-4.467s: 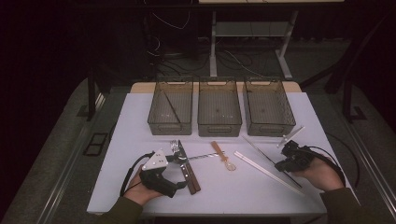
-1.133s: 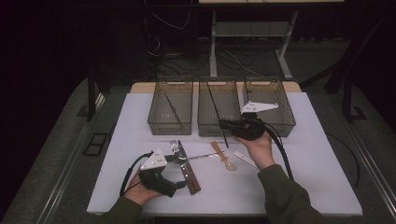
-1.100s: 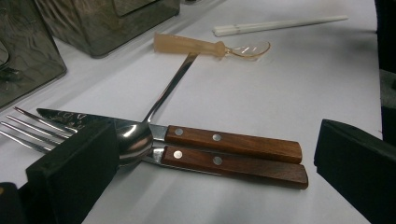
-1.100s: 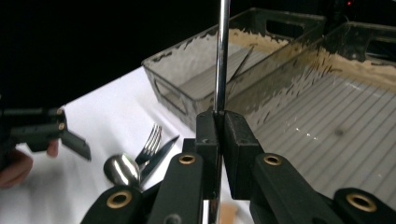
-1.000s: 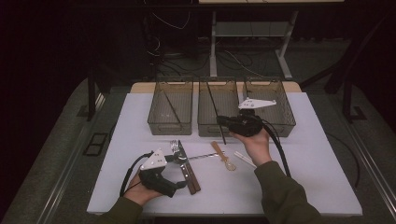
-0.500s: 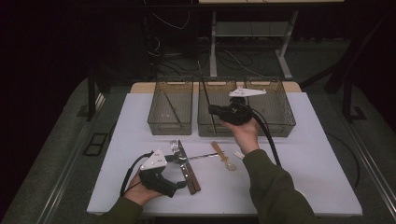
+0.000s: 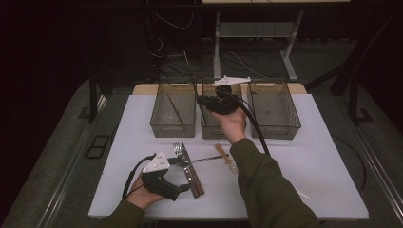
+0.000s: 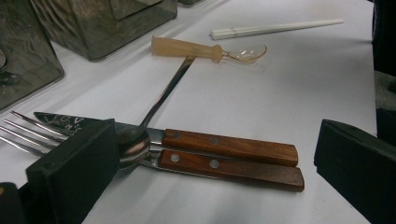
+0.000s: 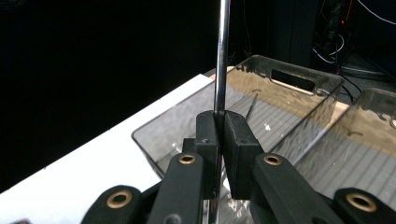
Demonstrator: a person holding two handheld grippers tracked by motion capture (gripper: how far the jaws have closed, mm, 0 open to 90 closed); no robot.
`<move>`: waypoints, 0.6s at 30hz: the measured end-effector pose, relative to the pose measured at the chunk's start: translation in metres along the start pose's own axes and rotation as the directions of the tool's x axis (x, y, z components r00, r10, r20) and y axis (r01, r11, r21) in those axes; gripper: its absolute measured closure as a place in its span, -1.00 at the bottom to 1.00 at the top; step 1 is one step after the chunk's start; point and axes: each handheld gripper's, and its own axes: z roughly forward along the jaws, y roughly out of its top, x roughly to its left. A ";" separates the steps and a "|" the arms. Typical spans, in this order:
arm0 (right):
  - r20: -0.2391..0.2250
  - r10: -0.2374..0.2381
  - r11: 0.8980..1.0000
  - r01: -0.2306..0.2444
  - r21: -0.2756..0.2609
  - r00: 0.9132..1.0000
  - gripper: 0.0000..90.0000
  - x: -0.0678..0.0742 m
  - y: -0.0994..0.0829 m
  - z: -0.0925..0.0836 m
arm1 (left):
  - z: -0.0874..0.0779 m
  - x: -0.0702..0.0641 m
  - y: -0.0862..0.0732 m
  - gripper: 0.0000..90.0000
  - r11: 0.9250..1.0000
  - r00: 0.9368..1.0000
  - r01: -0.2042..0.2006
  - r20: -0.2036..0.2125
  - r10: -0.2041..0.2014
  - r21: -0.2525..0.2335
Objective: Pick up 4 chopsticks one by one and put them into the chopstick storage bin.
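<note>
Spanning most of the high view, the white table point(image 7: 309, 156) carries three smoky plastic bins in a row at its far side: the left bin point(image 7: 173, 110), the middle bin point(image 7: 209, 127) and the right bin point(image 7: 274, 110); the person's right forearm in a dark green sleeve point(image 7: 266, 185) reaches from the near edge up to the middle bin, and the right gripper point(image 7: 203, 100) hangs above the gap between the left and middle bins, its jaws pinched tight on a thin metal rod point(image 9: 222, 56) that stands straight up from between the pads in the right gripper view; a similar thin rod point(image 7: 177, 113) lies slanted inside the left bin; the left gripper point(image 7: 183, 189) rests low at the near left of the table with its jaws spread wide, gripping nothing, one pad just beside the cutlery; before it lie a wood-handled knife point(image 8: 224, 144) and a wood-handled fork point(image 8: 229, 169) side by side, handles touching; a metal spoon point(image 8: 135, 144) lies with its bowl on them and its handle running away toward a clear plastic spoon point(image 8: 210, 49); a white chopstick point(image 8: 275, 29) lies beyond.
</note>
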 end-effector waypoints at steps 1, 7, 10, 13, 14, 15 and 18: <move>-0.001 0.004 1.000 -0.004 0.004 1.000 0.89 0.001 0.002 0.003 | 0.000 0.000 0.000 -1.00 1.000 1.000 0.001 0.001 -0.001 -0.001; 0.012 -0.011 1.000 0.011 0.027 1.000 0.89 0.007 0.008 0.026 | 0.000 0.000 0.000 -1.00 1.000 1.000 0.004 0.005 -0.004 -0.003; 0.021 -0.013 0.999 0.013 0.029 1.000 0.89 0.008 0.010 0.035 | 0.000 0.000 0.000 -1.00 1.000 1.000 -0.002 0.007 0.002 -0.003; 0.028 -0.008 1.000 0.007 0.031 1.000 0.90 0.009 0.010 0.044 | 0.000 0.000 0.000 -1.00 1.000 1.000 0.002 0.009 -0.002 -0.004; 0.032 -0.016 0.999 0.015 0.036 0.999 0.89 0.009 0.010 0.047 | 0.000 0.000 0.000 -1.00 1.000 1.000 0.002 0.009 -0.002 -0.005; 0.038 -0.018 0.999 0.016 0.042 0.999 0.89 0.009 0.010 0.049 | 0.000 0.000 0.000 -1.00 1.000 1.000 0.002 0.010 -0.002 -0.005; 0.041 -0.011 0.999 0.009 0.051 0.999 0.89 0.008 0.007 0.057 | -0.001 0.000 0.001 -1.00 1.000 1.000 -0.001 0.012 0.001 0.000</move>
